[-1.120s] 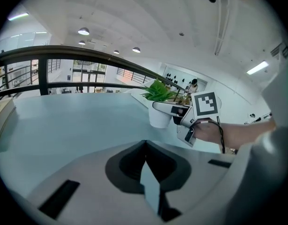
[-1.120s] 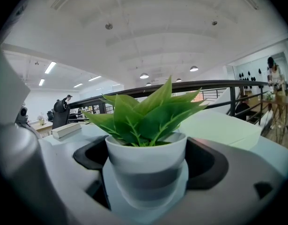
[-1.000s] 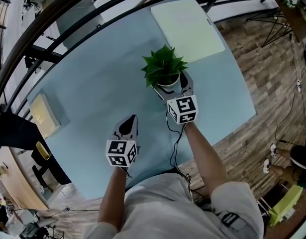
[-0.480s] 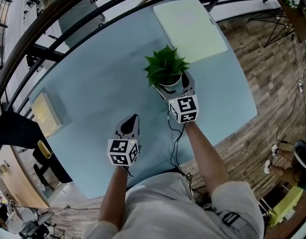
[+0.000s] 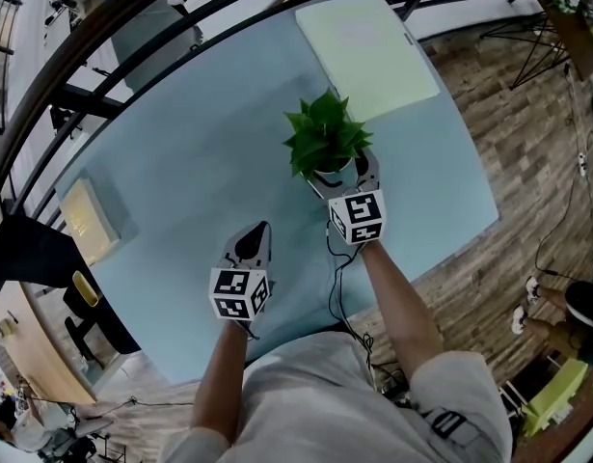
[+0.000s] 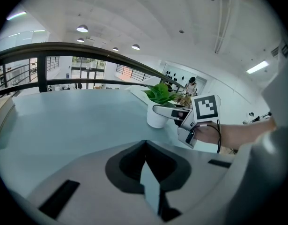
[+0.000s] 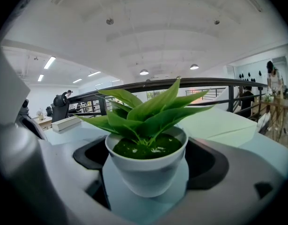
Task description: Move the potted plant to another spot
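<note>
Nudged right, potted plant [image 5: 325,135] — clasped in right gripper [image 5: 340,167] jaws; left gripper [image 5: 258,231] clenched.

Both bare forearms [image 5: 396,295] reach out over the near edge of the table [image 5: 180,162]. The right gripper [image 5: 341,172], stretched further toward the middle, has its jaws clamped on either side of the potted plant [image 5: 324,135]. The left gripper [image 5: 255,232] sits nearer the body, jaws pressed together, holding nothing.

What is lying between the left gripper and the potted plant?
Only bare table separates the left gripper from the potted plant, as the head view shows.
</note>
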Demonstrator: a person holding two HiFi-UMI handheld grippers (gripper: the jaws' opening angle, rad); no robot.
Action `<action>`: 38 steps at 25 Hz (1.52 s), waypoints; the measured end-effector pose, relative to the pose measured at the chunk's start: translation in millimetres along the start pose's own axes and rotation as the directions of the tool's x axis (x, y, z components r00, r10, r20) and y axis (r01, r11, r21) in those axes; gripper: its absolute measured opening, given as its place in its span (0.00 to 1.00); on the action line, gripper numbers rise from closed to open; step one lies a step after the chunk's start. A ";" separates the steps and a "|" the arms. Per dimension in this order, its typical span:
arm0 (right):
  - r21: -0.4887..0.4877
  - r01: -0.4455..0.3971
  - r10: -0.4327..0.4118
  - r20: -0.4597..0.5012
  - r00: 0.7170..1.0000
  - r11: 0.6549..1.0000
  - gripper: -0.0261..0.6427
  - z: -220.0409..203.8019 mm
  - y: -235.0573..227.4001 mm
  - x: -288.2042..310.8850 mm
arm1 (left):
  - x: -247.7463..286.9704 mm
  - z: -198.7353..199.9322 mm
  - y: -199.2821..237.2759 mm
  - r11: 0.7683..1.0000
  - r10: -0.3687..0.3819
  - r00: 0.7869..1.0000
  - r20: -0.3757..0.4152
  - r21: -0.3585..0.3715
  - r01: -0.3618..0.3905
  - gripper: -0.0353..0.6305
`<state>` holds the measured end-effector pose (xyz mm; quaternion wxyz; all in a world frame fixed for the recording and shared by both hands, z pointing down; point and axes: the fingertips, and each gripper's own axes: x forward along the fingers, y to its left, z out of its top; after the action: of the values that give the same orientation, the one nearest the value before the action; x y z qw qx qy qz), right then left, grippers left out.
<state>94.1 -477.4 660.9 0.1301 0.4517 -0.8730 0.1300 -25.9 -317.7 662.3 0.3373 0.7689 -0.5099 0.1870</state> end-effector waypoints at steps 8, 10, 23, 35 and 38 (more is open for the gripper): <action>-0.011 0.009 -0.009 -0.022 1.000 1.000 0.80 -7.9 2.1 -7.6 | -5.5 -4.9 -2.3 1.000 -0.001 1.000 0.000 -0.005 0.001 0.07; -0.018 0.011 -0.011 -0.026 1.000 1.000 0.80 -10.3 2.4 -7.6 | -5.8 -5.4 -1.9 1.000 -0.001 1.000 0.000 -0.008 0.001 0.07; 0.030 0.020 -0.019 -0.046 0.999 0.999 0.81 -17.4 2.2 -17.3 | -11.5 -5.9 -5.9 1.000 0.008 1.000 0.007 -0.016 -0.008 0.07; 0.021 0.019 -0.015 -0.143 0.990 1.000 0.59 -59.2 26.3 -91.7 | -19.9 -14.6 -7.6 0.999 -0.010 0.999 0.042 -0.053 0.013 0.07; 0.002 0.043 -0.042 -0.157 0.987 0.999 0.41 -68.0 35.7 -115.5 | -28.1 -19.9 -12.2 0.998 -0.029 0.998 0.052 -0.048 0.031 0.07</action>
<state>136.7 -346.8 680.6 0.1999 0.4589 -0.8499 0.1646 -25.2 -282.1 654.6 0.3455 0.7725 -0.5114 0.1495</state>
